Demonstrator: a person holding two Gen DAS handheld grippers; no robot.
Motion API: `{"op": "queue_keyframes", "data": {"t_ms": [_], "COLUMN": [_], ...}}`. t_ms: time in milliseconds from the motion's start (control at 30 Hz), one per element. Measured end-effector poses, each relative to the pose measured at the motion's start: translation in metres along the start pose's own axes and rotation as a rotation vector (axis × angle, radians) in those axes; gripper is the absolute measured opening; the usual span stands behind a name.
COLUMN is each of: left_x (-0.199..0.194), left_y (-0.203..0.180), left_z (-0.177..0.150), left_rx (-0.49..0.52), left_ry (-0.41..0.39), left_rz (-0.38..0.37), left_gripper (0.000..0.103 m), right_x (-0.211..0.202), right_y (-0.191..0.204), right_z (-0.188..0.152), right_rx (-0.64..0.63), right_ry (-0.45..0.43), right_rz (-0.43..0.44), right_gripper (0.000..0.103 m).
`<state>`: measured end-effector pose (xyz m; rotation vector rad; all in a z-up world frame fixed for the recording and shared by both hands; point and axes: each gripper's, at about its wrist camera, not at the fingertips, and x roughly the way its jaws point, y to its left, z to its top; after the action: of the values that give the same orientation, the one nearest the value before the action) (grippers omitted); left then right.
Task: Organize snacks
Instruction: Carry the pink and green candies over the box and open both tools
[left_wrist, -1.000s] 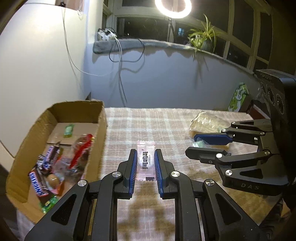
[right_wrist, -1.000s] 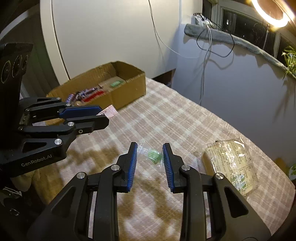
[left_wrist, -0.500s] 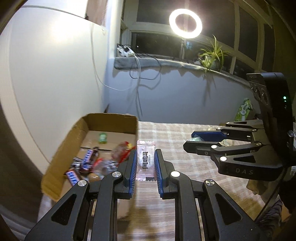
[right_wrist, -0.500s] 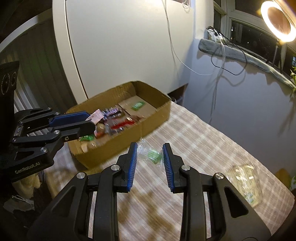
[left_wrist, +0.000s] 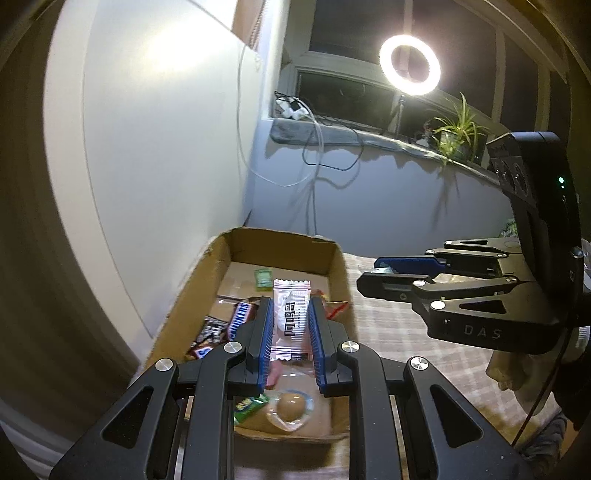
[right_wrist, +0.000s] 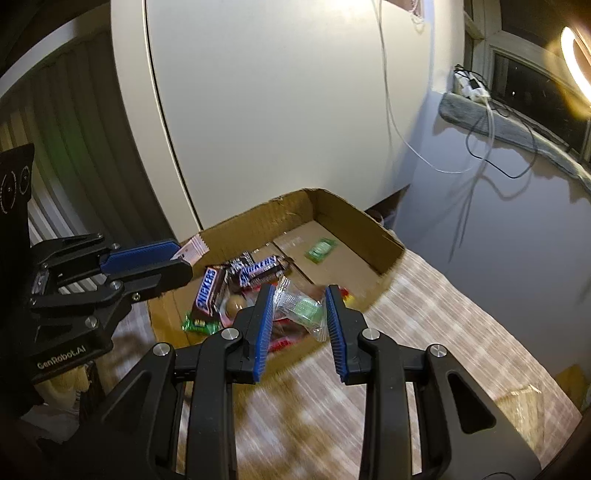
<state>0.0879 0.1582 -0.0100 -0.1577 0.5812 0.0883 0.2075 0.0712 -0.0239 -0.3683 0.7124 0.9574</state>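
My left gripper (left_wrist: 291, 314) is shut on a pink-white snack packet (left_wrist: 291, 319) and holds it above the open cardboard box (left_wrist: 341, 280). My right gripper (right_wrist: 300, 306) is shut on a clear wrapper with a green candy (right_wrist: 301, 308), held over the box's near edge (right_wrist: 391, 254). The box holds Snickers bars (right_wrist: 208, 291), a small green packet (right_wrist: 320, 250), a wrapped brown egg (left_wrist: 290, 406) and other wrapped snacks. The right gripper shows at the right of the left wrist view (left_wrist: 373, 273); the left gripper shows at the left of the right wrist view (right_wrist: 181, 258).
The box stands at the left end of a table with a checked cloth (right_wrist: 443, 332), next to a white wall panel (right_wrist: 277, 110). A clear bag of biscuits (right_wrist: 524, 398) lies on the cloth at the right. Cables (left_wrist: 314, 177) hang from the window ledge.
Both grippers have moved left from over the cloth to over the box, each still holding its snack.
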Motion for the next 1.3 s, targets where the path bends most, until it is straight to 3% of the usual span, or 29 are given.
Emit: {"op": "queue_keyframes", "data": {"t_ms": [600,1167,1233,1300], "left_x": [0.026,0.034,0.034,0.034], "left_y": [0.03,0.031,0.03,0.03], "left_z": [0.005,0.005,0.005,0.005], "left_rx": [-0.032,-0.037,-0.037,-0.037], "left_ry": [0.022,0.035,0.035,0.037], "left_rz": [0.023,0.038,0.042,0.045], "left_gripper": [0.017,0.019,0.021,0.027], "right_x": [0.056,0.066,0.066,0.066], "right_y": [0.001,-0.008,-0.009,-0.01], "right_z": [0.02,0.02,0.02,0.021], "right_rx": [-0.009,0.008,0.014,0.019], "right_ry": [0.048,0.066,0.066,0.058], "right_rz": [0.049,0.045,0.047,0.042], "right_gripper": [0.029,0.033,0.038,0.052]}}
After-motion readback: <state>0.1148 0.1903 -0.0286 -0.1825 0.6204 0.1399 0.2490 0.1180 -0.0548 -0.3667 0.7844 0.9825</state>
